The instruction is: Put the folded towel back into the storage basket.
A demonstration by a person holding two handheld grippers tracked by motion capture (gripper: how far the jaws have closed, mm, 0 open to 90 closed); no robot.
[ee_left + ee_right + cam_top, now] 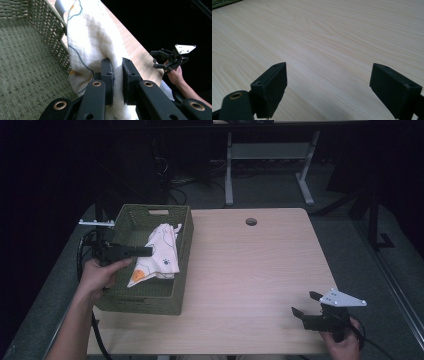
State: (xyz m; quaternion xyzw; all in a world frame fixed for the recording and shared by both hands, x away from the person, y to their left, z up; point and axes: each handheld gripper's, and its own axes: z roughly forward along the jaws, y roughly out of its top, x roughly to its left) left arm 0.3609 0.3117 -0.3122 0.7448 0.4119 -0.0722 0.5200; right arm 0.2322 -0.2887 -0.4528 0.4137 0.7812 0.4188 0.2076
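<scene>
Right gripper (328, 82): two black jaws rising from the bottom edge, set wide apart, nothing between them. Table (332, 32): pale wood, grain running across, bare beneath the jaws. Basket (223, 3): green woven edge at the top left corner.

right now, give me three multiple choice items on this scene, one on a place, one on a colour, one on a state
1. Where does the cloth lie?
A. draped over the basket wall
B. flat on the table
C. on the floor

2. What colour is the basket?
A. red
B. olive green
C. white

3. How is the right gripper?
A. shut on the cloth
B. shut on nothing
C. open above bare table

Key: 1 A, the high view shows it hanging across the basket's right wall; 2 B, the weave is green; 3 C, its fingers stand wide apart.
</scene>
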